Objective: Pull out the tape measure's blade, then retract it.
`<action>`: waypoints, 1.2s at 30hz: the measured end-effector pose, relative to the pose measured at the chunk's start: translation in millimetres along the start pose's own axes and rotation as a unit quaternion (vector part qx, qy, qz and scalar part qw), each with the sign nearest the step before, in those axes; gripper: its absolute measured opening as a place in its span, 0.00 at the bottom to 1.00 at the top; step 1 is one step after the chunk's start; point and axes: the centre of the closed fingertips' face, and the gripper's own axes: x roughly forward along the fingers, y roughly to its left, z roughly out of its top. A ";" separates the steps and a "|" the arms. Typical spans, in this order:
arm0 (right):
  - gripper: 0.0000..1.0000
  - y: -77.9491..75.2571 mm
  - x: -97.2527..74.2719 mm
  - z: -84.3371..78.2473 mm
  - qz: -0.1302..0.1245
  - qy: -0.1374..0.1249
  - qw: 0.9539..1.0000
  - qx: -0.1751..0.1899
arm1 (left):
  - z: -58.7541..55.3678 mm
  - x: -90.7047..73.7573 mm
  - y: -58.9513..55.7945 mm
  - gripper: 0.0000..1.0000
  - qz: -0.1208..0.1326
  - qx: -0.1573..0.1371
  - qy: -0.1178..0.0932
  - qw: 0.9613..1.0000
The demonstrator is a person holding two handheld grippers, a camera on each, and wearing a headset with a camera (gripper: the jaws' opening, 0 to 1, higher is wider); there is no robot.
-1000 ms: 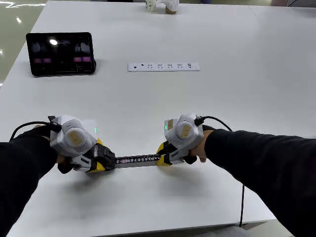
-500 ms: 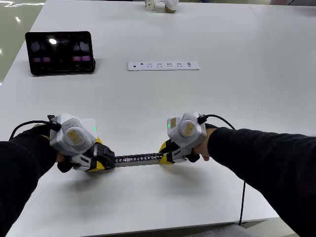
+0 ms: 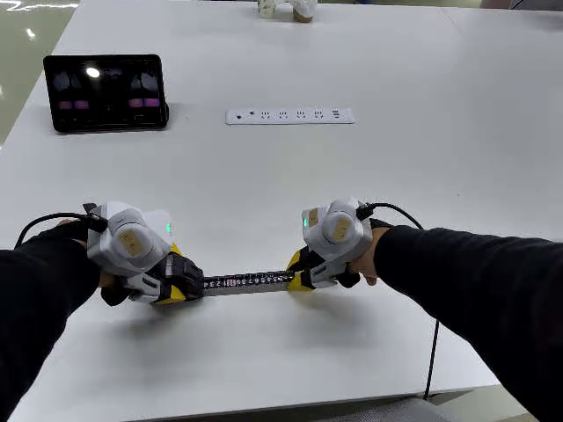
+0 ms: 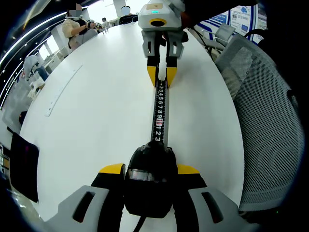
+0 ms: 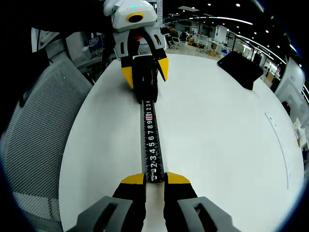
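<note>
the blade [image 3: 248, 281] runs low over the counter [image 3: 396, 167], from the tape measure [image 4: 149, 179] clamped in the left hand-held gripper [image 3: 179, 283] to the right hand-held gripper [image 3: 296, 280] pinching its end, and it bars a straight pass across the near strip. beyond it the counter lies open up to the power strip [image 3: 291, 115] at mid-depth and the dark tablet [image 3: 106, 92] at far left. the right half is bare. a mesh chair [image 4: 263, 121] stands close to the near edge.

Black sleeves [image 3: 475, 272], grey-white shells [image 3: 339, 229], yellow-tipped fingers [image 5: 131, 180], black cables [image 3: 387, 205]
</note>
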 end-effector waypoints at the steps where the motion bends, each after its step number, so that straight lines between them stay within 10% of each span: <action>1: 0.10 0.1 -0.5 -0.5 0.000 0.000 1.000 0.000 | -0.1 -0.1 -0.1 0.33 0.000 -0.001 0.000 1.000; 36: 0.10 -1.3 -10.6 -15.4 -0.004 0.004 1.000 0.013 | -0.8 -0.5 0.7 0.33 0.001 0.001 -0.001 1.000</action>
